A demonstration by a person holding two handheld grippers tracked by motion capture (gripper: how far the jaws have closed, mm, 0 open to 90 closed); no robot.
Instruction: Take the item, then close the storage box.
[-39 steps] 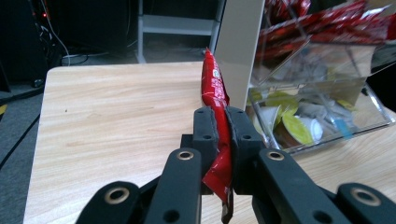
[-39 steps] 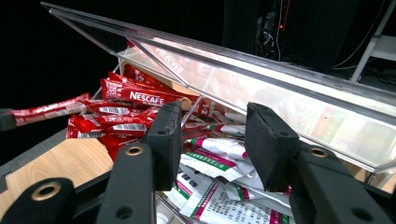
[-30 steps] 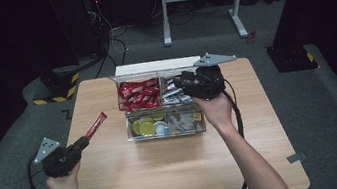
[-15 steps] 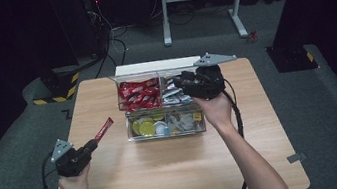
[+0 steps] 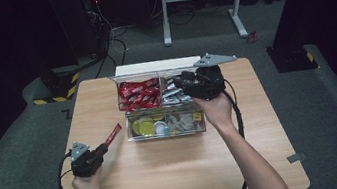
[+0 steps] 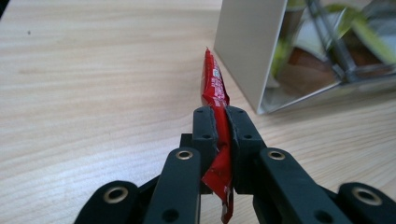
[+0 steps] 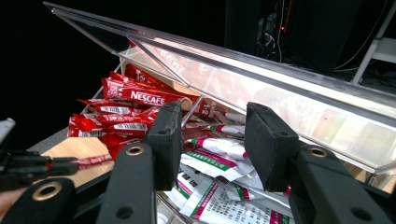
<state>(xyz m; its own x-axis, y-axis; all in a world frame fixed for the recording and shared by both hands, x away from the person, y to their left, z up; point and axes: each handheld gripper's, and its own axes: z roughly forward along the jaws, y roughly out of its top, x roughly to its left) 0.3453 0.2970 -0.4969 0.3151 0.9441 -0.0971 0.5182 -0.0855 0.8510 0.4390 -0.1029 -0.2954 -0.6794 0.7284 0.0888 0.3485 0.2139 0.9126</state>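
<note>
I see the compartment box [image 5: 163, 106] toward the far middle of the tabletop [image 5: 177, 169]. My left claw [image 5: 107, 143], clamping a sachet [image 5: 113, 133], sits just left of its near corner (my right claw [image 5: 181, 81] over the far-right compartment).

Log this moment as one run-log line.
left gripper: shut on red sachet, low over table | right gripper: open above white sachets in clear organizer box
</note>
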